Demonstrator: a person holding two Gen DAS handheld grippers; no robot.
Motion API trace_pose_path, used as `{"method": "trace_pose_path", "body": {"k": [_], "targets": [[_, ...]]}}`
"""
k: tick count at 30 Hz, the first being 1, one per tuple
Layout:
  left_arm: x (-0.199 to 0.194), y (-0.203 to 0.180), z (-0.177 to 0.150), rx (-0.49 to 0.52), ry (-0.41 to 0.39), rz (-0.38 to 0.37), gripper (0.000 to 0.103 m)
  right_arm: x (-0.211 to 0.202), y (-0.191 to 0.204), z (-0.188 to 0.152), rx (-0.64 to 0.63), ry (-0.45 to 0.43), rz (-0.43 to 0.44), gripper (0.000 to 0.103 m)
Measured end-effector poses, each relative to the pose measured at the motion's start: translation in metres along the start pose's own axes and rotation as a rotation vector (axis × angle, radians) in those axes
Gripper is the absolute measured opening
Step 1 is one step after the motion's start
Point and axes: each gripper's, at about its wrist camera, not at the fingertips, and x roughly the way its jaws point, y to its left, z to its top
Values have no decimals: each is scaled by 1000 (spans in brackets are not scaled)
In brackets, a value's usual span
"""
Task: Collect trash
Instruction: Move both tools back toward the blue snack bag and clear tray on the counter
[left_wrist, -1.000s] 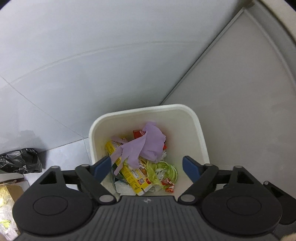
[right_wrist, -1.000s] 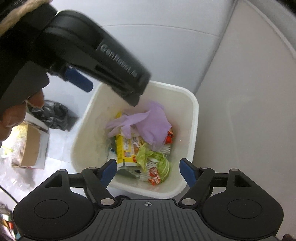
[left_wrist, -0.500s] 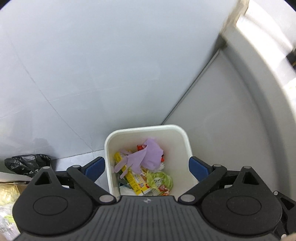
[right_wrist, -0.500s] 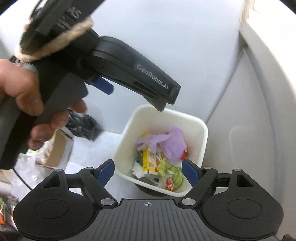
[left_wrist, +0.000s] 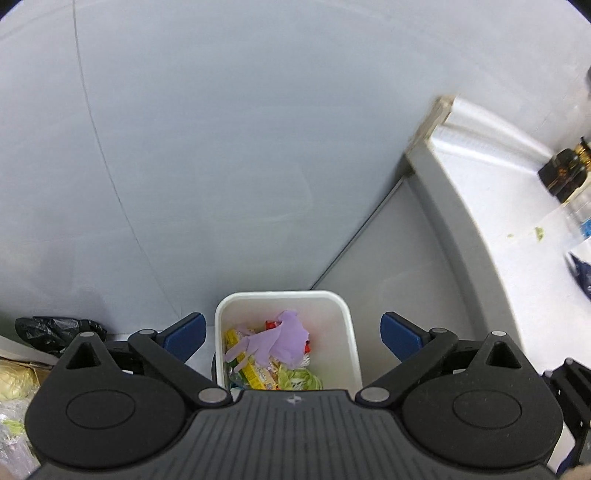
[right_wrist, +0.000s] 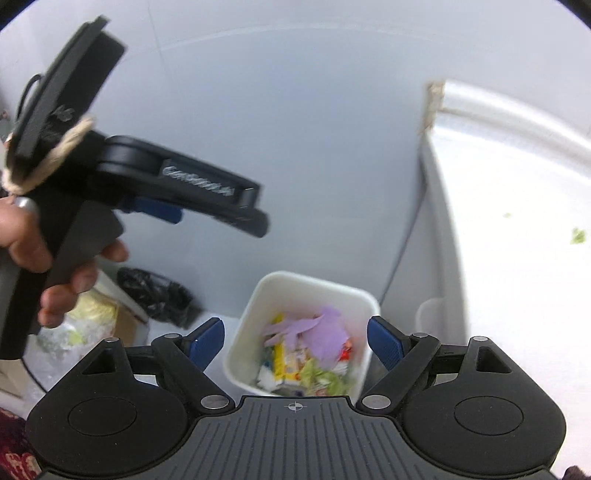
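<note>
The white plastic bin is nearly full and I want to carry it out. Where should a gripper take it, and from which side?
Probably by the rim of the white plastic bin, coming from straight above. The bin stands upright and open, its thin lip bare all round, and its body looks too wide to span. The near left wall seems best, away from the purple rubber glove heaped toward the back.

A white square bin (left_wrist: 284, 300) stands upright, holding a crumpled purple glove (left_wrist: 282, 338) atop colourful wrappers (left_wrist: 255, 371).
</note>
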Motion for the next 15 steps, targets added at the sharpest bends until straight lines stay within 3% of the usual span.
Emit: {"method": "trace_pose_path", "body": {"k": [15], "targets": [[-37,-58,1,87,-65,-105,102,-59,-61,-7,67,-128,-152,91]]}}
